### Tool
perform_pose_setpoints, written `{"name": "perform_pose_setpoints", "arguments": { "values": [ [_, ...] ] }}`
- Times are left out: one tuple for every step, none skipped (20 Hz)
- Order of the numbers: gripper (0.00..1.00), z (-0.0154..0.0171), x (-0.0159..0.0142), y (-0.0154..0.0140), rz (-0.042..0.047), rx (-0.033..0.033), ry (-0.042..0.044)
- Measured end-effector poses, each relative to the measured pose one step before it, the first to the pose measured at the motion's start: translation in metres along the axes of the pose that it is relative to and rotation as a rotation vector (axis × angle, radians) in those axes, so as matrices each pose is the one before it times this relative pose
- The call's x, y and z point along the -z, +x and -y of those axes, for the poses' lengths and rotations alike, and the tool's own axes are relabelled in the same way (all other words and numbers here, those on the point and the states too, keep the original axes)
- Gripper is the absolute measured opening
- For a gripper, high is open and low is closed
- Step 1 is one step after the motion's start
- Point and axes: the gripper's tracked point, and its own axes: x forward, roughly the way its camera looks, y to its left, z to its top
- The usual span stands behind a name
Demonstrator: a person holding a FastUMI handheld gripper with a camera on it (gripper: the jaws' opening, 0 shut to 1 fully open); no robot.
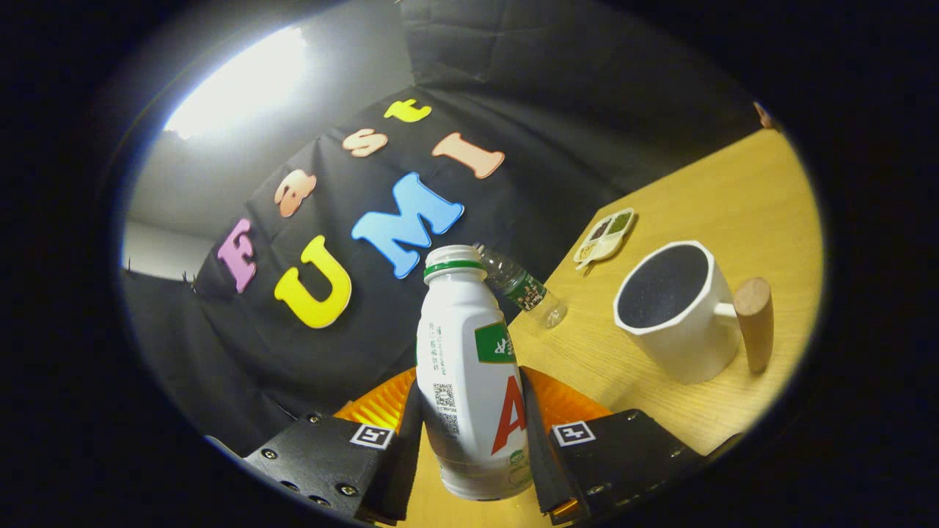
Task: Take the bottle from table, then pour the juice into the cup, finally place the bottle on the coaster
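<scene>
My jaws clamp the white bottle (473, 381), its long axis near upright above the orange coaster (565, 403), with the cup (678, 312) at right of frame.

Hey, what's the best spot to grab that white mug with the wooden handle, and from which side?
Grip the wooden handle from the side away from the white mug: it stands off the wall as an upright peg. The gripper is shut on the white bottle now.
</scene>
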Motion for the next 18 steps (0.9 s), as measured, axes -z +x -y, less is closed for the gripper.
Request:
{"name": "perform_pose_setpoints", "arguments": {
  "values": [
    [0.63,-0.00282,0.00128,0.00520,-0.00134,-0.00708,-0.06562],
    [0.63,-0.00192,0.00217,0.00592,-0.00061,-0.01094,-0.06162],
    [0.63,-0.00125,0.00070,0.00504,0.00090,-0.00577,-0.05999],
    [0.63,0.00386,0.00071,0.00472,0.00319,0.00076,-0.05864],
    [0.63,0.00222,0.00238,0.00601,-0.00412,0.00759,-0.06758],
    [0.63,0.00459,0.00630,0.00775,-0.01339,0.01748,-0.07938],
    [0.63,0.00473,0.00489,0.00712,-0.01774,0.03195,-0.08917],
    [0.64,0.00283,0.00409,0.00734,-0.01100,0.01557,-0.08252],
    [0.63,-0.00275,0.00207,0.00788,-0.01036,-0.00050,-0.06907],
    [0.64,-0.00374,0.00216,0.00655,-0.00332,-0.00777,-0.06131],
    [0.64,-0.00371,0.00003,0.00677,-0.00013,-0.00467,-0.05498],
    [0.64,-0.00344,0.00053,0.00529,0.00409,-0.01291,-0.03870],
    [0.64,-0.00596,-0.00102,0.00557,0.00752,-0.01789,-0.01606],
    [0.64,-0.00198,0.00176,0.00640,0.00730,-0.01118,0.00033],
    [0.64,-0.00222,0.00242,0.00429,0.00332,-0.01474,0.01555],
    [0.64,-0.00085,0.00686,0.00458,-0.01028,-0.01304,0.01311],
    [0.64,0.00101,0.00523,0.00218,-0.00716,-0.00464,0.00173],
    [0.64,0.00182,-0.00143,0.00063,0.01093,-0.00696,0.00616]
  ]
}}
